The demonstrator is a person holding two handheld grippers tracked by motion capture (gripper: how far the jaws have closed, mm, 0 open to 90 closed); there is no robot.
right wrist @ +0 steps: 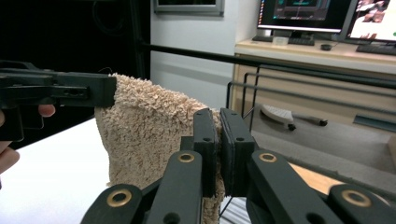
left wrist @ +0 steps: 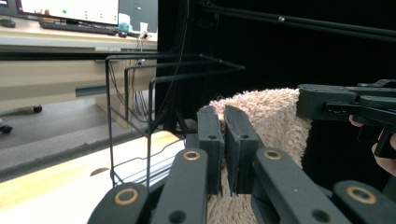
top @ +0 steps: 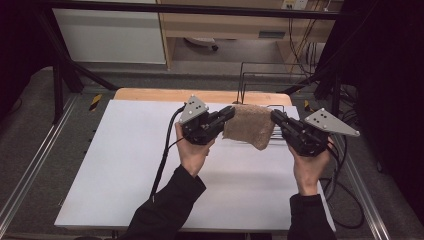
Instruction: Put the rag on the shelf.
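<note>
- High view: the left tongs (top: 229, 114) are clamped on the left top corner of a beige fluffy towel (top: 248, 126), jaws pressed together with only cloth between them.
- The right tongs (top: 276, 117) pinch the towel's right top corner in the same way, jaws closed tight on the fabric.
- The towel hangs between the two tongs above the far part of the white counter (top: 130, 160), its lower edge sagging toward the right; whether that edge touches the counter cannot be told from here.
- A black wire rack (top: 260, 80) stands behind the towel, partly hidden by it.
- Both sleeves are cut off at the bottom edge.
- Left gripper view: the left tongs (left wrist: 223, 122) stand nearly shut, a thin fold of the towel (left wrist: 266, 116) caught between the pads.
- The right tongs (left wrist: 308, 100) come in from the right, gripping the far corner; their body is cut off by the frame edge.
- The wire rack (left wrist: 154, 107) stands at left on the counter (left wrist: 56, 205); its foot is hidden behind the jaws.
- Right gripper view: the right tongs (right wrist: 219, 135) are closed on the towel (right wrist: 140, 130), which drapes downward, its bottom hidden behind the linkage.
- The left tongs (right wrist: 105, 91) hold the far corner at left, with fingers (right wrist: 45, 110) partly cut off.
- The rack's bars (right wrist: 303, 88) cross at right, blurred.
</note>
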